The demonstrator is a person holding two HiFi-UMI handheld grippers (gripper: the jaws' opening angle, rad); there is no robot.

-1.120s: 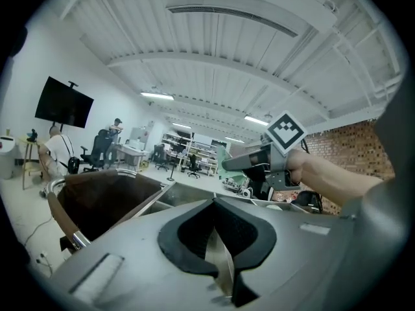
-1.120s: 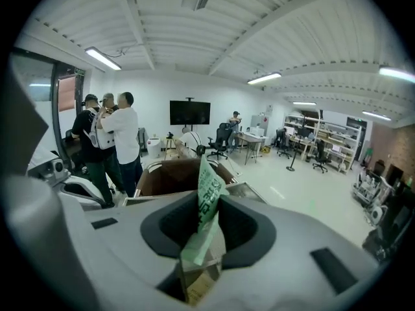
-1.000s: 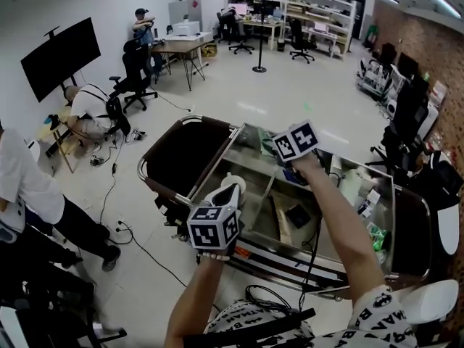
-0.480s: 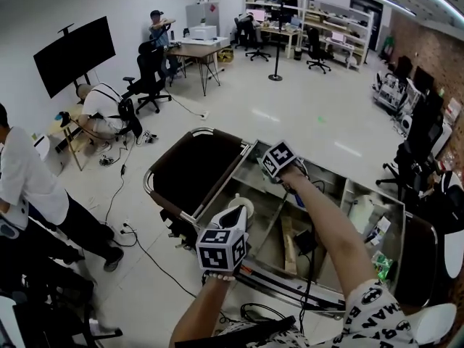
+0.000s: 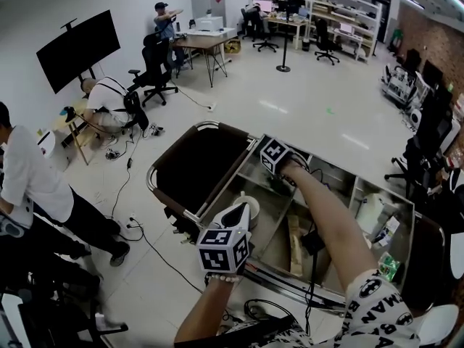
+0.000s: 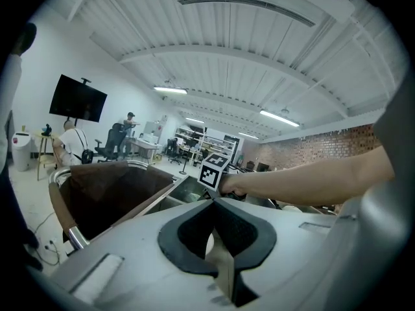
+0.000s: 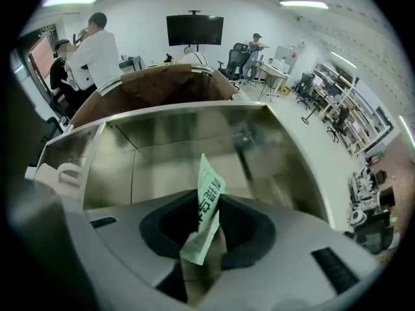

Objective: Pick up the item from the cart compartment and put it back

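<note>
Jaws of the right gripper [image 7: 209, 206] are pressed together on a thin green packet [image 7: 209, 180] with dark print. Its crumpled lower end sits down between the pads. Its upper end stands up past the fingertips, tilted a little to the right in the right gripper view. Behind the packet we see the bare steel floor of one cart compartment [image 7: 168, 154], and we cannot tell whether the packet touches it. In the head view this gripper points steeply down into the cart [image 5: 217, 187], just right of the brown bag [image 5: 196, 162]. There the packet is hidden under the hand and the marker cube [image 5: 274, 153].

The left gripper [image 6: 214, 203] is held near the cart's near rail. Its fingertips meet and it grips nothing.

By our count there are two grippers, each with one marker cube, and one cart with one brown bag at its left end. One green packet is in the grip. One white round object [image 5: 246, 205] lies in the compartment beside the near rail. One other small green item [image 5: 388, 265] lies at the cart's right end, well apart from the packet. We also count three other people [image 5: 25, 180] clearly: one at the left edge, one bent low by a chair and one standing at a desk.
</note>
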